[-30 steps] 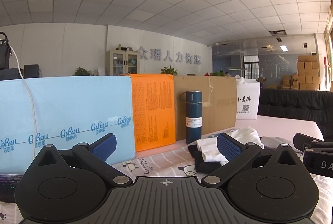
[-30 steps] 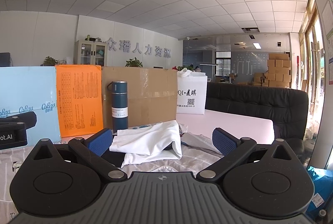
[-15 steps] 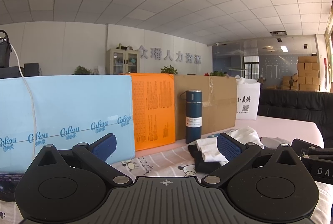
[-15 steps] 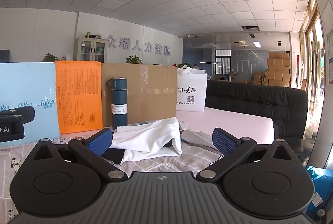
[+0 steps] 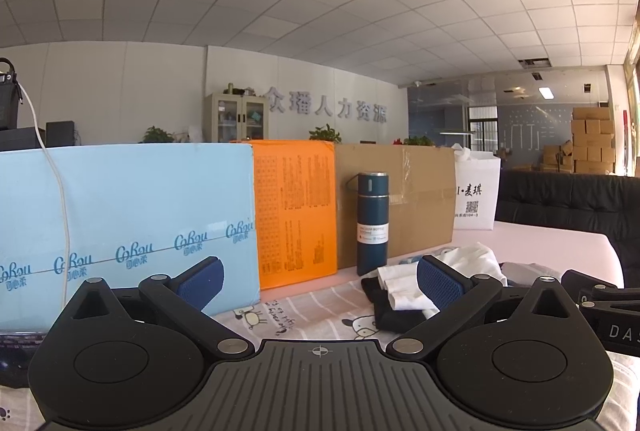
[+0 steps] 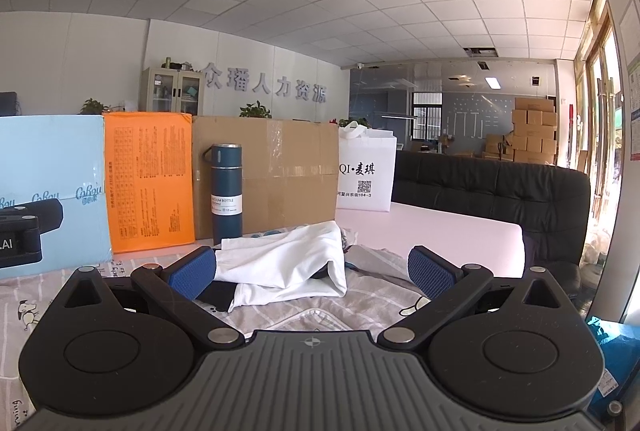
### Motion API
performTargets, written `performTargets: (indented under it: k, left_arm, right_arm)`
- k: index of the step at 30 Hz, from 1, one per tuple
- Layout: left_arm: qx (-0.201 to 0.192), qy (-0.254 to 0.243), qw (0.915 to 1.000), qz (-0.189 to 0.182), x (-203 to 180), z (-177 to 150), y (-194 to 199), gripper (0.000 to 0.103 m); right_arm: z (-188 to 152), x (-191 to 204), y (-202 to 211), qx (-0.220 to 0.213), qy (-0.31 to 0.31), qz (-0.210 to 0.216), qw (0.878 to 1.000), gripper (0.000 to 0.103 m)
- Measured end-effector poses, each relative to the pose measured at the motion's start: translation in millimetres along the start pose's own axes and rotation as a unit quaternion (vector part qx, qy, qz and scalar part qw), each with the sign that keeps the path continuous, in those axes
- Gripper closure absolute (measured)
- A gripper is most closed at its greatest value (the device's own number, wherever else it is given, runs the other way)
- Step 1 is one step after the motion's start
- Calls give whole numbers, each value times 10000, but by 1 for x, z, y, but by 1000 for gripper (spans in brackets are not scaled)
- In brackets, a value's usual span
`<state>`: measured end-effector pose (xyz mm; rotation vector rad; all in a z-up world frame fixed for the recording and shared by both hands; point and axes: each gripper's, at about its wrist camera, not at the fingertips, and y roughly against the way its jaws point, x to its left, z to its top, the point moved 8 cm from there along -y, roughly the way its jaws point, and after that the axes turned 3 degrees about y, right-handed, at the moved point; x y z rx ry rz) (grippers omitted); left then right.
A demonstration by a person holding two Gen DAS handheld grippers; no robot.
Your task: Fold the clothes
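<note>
A crumpled white garment (image 6: 288, 263) lies on a pile with a black garment (image 6: 216, 293) under it and a grey one (image 6: 376, 261) behind, on a cartoon-print sheet (image 6: 280, 315). The pile also shows in the left wrist view (image 5: 404, 291). My right gripper (image 6: 312, 271) is open and empty, just short of the pile. My left gripper (image 5: 318, 279) is open and empty, left of the pile. The right gripper's body (image 5: 600, 303) shows at the left view's right edge.
A dark blue flask (image 6: 227, 193) stands behind the clothes. A light blue box (image 5: 120, 227), an orange box (image 5: 296, 215) and a cardboard box (image 6: 272, 175) line the back. A white bag (image 6: 366, 171) and a black sofa (image 6: 492, 191) stand to the right.
The right gripper has drifted slightly left and closer to the pile. The left gripper has barely moved. Both stay open.
</note>
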<state>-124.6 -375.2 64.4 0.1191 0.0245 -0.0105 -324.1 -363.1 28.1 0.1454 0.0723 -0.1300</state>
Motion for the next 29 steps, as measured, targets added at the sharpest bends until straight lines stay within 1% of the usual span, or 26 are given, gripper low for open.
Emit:
performTargets:
  k: [29]
  left_arm:
    - [46,-52,10000,-35,-3,-2,-2,0]
  right_arm:
    - [0,2,-1,6,54,-3,10000,0]
